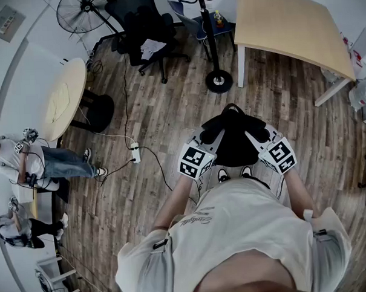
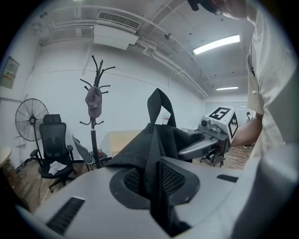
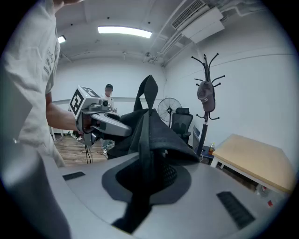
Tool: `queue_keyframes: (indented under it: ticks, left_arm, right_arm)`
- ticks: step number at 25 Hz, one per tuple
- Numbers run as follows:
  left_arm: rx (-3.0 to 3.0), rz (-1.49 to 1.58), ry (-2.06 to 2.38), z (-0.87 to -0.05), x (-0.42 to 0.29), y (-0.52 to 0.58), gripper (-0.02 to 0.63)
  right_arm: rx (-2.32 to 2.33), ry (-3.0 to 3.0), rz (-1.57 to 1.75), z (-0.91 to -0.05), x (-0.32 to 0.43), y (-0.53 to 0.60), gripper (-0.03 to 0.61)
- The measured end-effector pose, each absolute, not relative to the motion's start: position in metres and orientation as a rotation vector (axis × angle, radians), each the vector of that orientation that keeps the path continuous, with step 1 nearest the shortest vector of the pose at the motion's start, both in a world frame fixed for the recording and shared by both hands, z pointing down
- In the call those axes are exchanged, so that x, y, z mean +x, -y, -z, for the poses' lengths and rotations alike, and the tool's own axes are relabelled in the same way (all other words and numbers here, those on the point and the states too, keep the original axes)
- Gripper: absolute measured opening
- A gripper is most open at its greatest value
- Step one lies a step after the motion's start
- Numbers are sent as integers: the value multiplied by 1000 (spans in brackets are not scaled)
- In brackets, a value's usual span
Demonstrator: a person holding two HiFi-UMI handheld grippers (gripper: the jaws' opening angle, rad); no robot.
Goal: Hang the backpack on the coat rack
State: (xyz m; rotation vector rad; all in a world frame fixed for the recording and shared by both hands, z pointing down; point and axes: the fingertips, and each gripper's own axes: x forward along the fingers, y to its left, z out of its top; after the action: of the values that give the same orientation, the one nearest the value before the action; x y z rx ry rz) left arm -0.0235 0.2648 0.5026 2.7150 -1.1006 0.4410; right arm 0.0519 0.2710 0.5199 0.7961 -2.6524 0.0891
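Two tongs share one backpack (image 1: 234, 143), held up between them.
Forearms reach forward side by side, tipped slightly down; left tongs (image 1: 205, 137) and right tongs (image 1: 260, 137) each pinch its black fabric tight, above the floor (image 1: 157, 113), well apart from the coat rack (image 1: 210, 38).

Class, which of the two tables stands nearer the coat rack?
The rectangular table, which stands right beside the coat rack. The round table sits far across the floor.

What stays hidden from us
We see backpack (image 1: 234, 140) fabric burying the jaw tips of the left gripper (image 2: 155, 184) and right gripper (image 3: 147, 179). The head view's top edge crops the coat rack (image 1: 209, 32), and the dark item (image 2: 94, 103) hanging on it is too small to name.
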Motion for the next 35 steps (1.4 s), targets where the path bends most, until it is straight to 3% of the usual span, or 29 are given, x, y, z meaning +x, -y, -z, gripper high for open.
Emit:
queue_keyframes:
  ticks: [20, 35]
  left_arm:
    - [2697, -455, 963, -541, -54, -239, 44]
    - [2606, -531, 1026, -559, -55, -92, 44]
  right_arm:
    - [874, 2564, -171, -564, 22, -248, 28]
    - [788, 2627, -229, -584, 21, -98, 28]
